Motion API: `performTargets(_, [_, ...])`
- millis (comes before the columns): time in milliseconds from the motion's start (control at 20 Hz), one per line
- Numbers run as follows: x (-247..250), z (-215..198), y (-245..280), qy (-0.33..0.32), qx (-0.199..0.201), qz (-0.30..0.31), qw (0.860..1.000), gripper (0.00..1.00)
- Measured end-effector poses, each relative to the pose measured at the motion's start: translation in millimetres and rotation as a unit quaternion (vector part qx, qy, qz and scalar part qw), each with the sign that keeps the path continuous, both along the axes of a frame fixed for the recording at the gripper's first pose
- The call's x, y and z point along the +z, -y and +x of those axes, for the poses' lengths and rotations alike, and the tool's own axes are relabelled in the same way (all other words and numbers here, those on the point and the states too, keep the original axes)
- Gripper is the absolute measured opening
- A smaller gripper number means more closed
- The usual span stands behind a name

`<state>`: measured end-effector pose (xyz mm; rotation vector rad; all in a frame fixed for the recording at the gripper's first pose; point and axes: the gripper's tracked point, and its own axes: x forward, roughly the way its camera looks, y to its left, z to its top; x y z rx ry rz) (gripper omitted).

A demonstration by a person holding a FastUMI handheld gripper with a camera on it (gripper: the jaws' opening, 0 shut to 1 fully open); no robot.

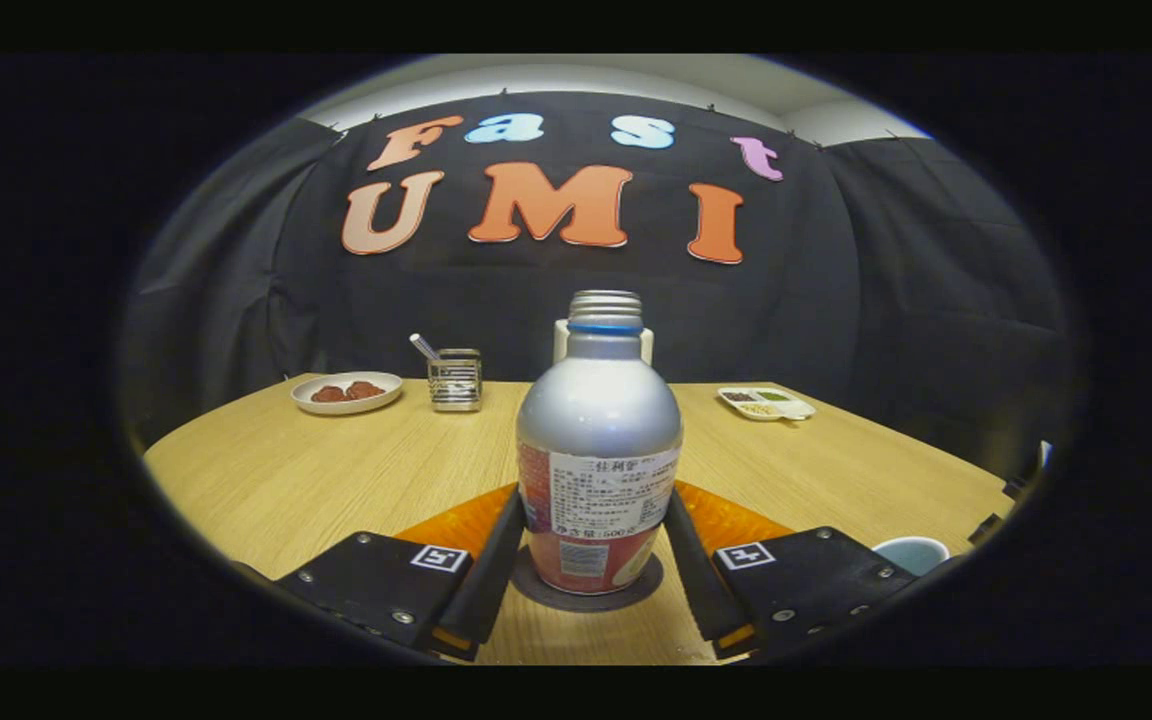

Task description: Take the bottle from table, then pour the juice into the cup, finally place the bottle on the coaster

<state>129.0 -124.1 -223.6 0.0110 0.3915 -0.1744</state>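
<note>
A silver bottle (599, 420) with a threaded, capless neck, a blue ring and a printed label stands upright on a round dark coaster (546, 597). It sits between the fingers of my gripper (596, 505), and both fingers (492, 570) lie against its lower sides, so the gripper is shut on it. To the right of the right finger, close to the table's edge, is a pale blue cup (913, 553), seen from above; its contents are not readable.
An orange mat (456, 525) lies under the coaster on the wooden table (286, 470). Beyond are a white plate of brown food (346, 392), a metal holder with a utensil (455, 379), a white object (560, 340) behind the bottle, and a small divided dish (766, 402).
</note>
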Motion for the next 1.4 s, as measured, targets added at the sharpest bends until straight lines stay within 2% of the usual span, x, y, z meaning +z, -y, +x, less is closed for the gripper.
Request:
performTargets(350, [-1.0, -6.9, 2.3, 0.011, 0.002, 0.009, 1.000, 0.81])
performTargets(500, [7.6, -13.6, 3.0, 0.018, -0.001, 0.015, 1.000, 0.92])
performTargets(650, [18.0, -22.2, 3.0, 0.028, -0.004, 0.022, 0.999, 0.97])
performTargets(900, [55.7, -48.8, -7.0, 0.063, 0.002, 0.025, 0.998, 0.97])
performTargets(1100, [105.8, -70.2, -20.4, 0.096, 0.014, 0.026, 0.995, 0.97])
performTargets(1400, [185.2, -100.7, -58.2, 0.140, 0.051, 0.017, 0.989, 0.97])
